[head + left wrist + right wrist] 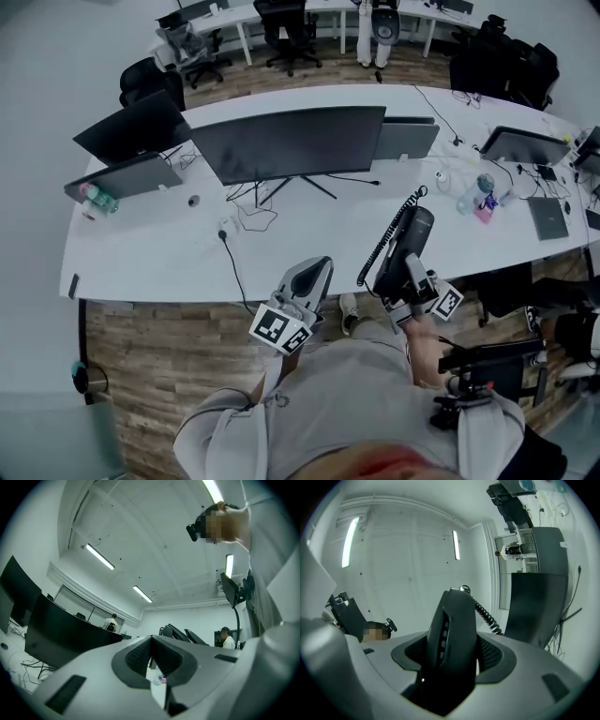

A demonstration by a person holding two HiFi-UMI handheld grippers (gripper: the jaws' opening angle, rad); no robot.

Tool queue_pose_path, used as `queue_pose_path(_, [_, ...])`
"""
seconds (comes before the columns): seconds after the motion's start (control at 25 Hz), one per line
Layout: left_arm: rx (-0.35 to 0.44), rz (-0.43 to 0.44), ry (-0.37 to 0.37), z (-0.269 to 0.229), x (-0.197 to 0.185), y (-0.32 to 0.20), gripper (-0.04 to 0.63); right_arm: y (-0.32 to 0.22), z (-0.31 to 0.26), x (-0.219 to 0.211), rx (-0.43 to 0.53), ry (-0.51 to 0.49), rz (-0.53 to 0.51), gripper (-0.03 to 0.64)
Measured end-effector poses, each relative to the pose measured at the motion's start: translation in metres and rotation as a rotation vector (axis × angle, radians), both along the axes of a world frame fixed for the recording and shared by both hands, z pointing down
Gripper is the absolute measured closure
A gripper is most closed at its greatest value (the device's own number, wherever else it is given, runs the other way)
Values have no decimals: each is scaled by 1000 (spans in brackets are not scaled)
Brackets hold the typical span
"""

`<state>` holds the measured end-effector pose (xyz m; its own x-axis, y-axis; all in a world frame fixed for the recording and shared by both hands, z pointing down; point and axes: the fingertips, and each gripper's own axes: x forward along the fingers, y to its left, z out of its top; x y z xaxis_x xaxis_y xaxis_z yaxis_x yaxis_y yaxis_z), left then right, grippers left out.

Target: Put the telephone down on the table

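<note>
In right tool (pixel 454 658): black telephone (pixel 452 616) (coiled cord).

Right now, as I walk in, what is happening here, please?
A person holds a gripper in each hand at a long white table. The right gripper has its jaws shut on a black telephone handset, whose coiled cord runs to the table. The handset is not yet set down. The left gripper is shut and empty.

Office, long table (pixel 141 253), monitors (pixel 291 142), swivel chairs (pixel 287 26)
</note>
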<state>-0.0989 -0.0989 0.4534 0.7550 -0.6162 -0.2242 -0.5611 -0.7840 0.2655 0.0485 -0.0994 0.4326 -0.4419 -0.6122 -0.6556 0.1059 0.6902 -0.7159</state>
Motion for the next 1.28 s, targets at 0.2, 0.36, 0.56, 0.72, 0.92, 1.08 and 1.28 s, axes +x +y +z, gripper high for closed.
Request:
queue_pose_path(0.2, [-10, -58, -32, -3, -1, -46, 584, -50, 3, 2, 0, -7, -55, 319])
queue_pose_path(0.36, [-6, -95, -53, -7, 4, -82, 584, -88, 6, 10, 10, -6, -86, 319])
queue_pose_path(0.56, [-27, -132, -78, -12, 18, -118, 584, -132, 7, 23, 3, -34, -129, 319])
queue_pose_path(0.72, [-62, -151, -91, -8, 35, -143, 584, -167, 13, 32, 2, -30, -159, 319])
queue_pose_path(0.92, [-85, -144, -98, -5, 67, -174, 584, -204, 28, 52, 22, 30, -169, 319])
queue_pose_path(1.08, [-91, -159, -83, -7, 75, -199, 584, -230, 45, 65, 18, 60, -157, 319])
queue_pose_path(1.28, [-111, -175, -122, 1, 70, -218, 584, -247, 62, 73, 8, 46, -141, 319])
